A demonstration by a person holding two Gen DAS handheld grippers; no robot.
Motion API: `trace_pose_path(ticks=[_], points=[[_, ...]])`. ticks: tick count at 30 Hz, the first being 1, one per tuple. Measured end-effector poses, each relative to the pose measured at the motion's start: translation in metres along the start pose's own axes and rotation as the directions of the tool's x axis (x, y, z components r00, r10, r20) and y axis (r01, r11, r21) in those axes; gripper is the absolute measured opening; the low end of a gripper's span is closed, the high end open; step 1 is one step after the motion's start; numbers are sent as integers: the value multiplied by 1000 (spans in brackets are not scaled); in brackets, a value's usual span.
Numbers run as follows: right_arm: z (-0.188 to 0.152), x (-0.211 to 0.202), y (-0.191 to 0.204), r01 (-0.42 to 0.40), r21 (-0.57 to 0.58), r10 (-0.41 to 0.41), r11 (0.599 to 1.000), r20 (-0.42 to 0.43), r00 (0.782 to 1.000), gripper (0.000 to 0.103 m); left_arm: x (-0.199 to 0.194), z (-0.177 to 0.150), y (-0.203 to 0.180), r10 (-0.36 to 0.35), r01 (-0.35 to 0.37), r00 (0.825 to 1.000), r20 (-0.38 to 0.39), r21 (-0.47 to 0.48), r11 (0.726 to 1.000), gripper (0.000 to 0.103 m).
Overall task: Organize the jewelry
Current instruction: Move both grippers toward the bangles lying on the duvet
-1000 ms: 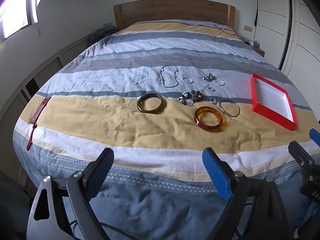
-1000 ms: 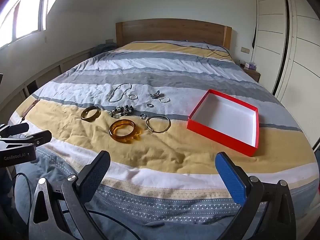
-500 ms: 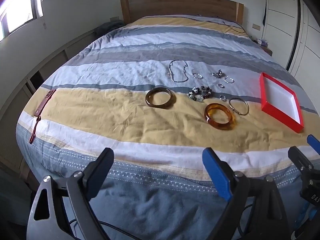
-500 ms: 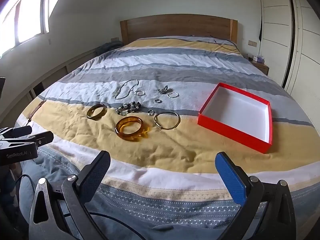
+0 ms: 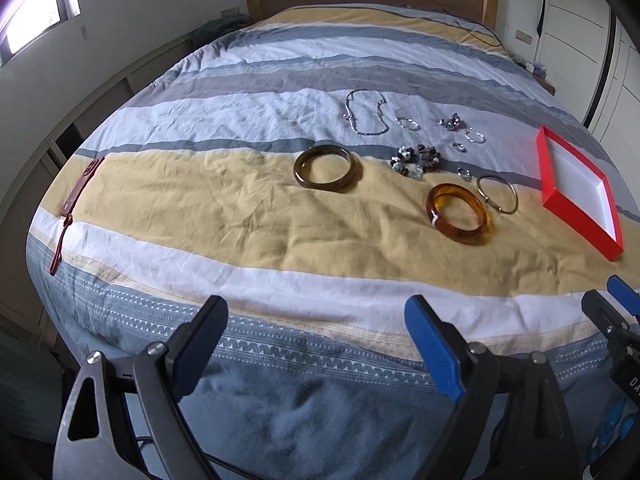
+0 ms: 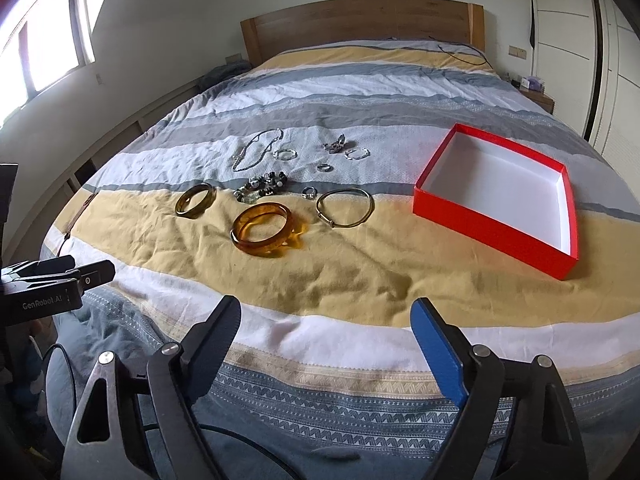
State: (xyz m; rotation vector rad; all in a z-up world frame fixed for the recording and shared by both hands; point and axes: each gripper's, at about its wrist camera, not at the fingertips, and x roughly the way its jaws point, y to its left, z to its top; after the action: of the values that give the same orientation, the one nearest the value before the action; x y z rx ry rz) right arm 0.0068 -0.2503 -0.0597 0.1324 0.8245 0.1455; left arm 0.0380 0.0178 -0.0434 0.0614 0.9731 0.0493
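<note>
**Jewelry waits on the bed, box sits empty**

A big bed with yellow, gray and white stripes fills the room, with a wooden headboard at the far end. The jewelry lies in a loose bunch on the blanket. There is an orange bangle, a dark bangle, a thin metal bangle, a bead bracelet, a chain necklace and some small rings. A red box with a white inside sits apart to the right, and nothing is in it yet.

The left claw and the right claw both hang near the foot of the bed, well short of the jewelry. Each one is spread wide and holds nothing.

The job looks like it has not started. The soft, wrinkly blanket could make trouble: a claw may pinch cloth along with a bangle. The tiny rings may slip out or get lost in a fold. The chain could snag the beads close by. A bump could push the light box away.
</note>
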Motion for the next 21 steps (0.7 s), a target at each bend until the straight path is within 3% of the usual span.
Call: trace_pose_path(ticks=[9, 21], points=[[9, 28, 0, -20, -14, 19, 1000, -61, 998, 67, 28, 7, 11, -19, 18, 998, -62, -27, 999, 90], [18, 59, -15, -32, -9, 31, 999, -109, 994, 59, 54, 21, -8, -85, 85, 992, -91, 2, 996, 89]])
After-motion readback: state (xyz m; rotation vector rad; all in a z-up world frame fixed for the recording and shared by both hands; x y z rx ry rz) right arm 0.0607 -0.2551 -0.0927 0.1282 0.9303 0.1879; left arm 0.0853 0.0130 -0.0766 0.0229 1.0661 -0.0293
